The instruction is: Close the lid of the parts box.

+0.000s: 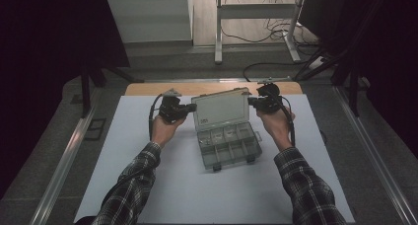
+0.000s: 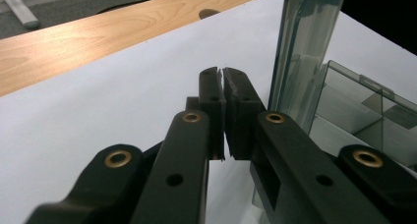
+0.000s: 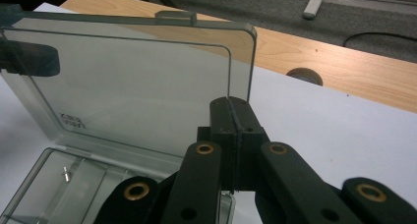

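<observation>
Organizer box (image 1: 227,143) clear grey plastic, compartmented tray, lid (image 1: 221,109) standing upright

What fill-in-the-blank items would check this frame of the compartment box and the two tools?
1. The clear lid of the compartment box stands ____.
2. The jaws of the left tool are ____, with nothing between them.
3. The box rests on a ____ sheet that covers most of the wooden table.
4. Both sleeves show a ____ pattern.

Missing words: open; shut; white; plaid
</observation>
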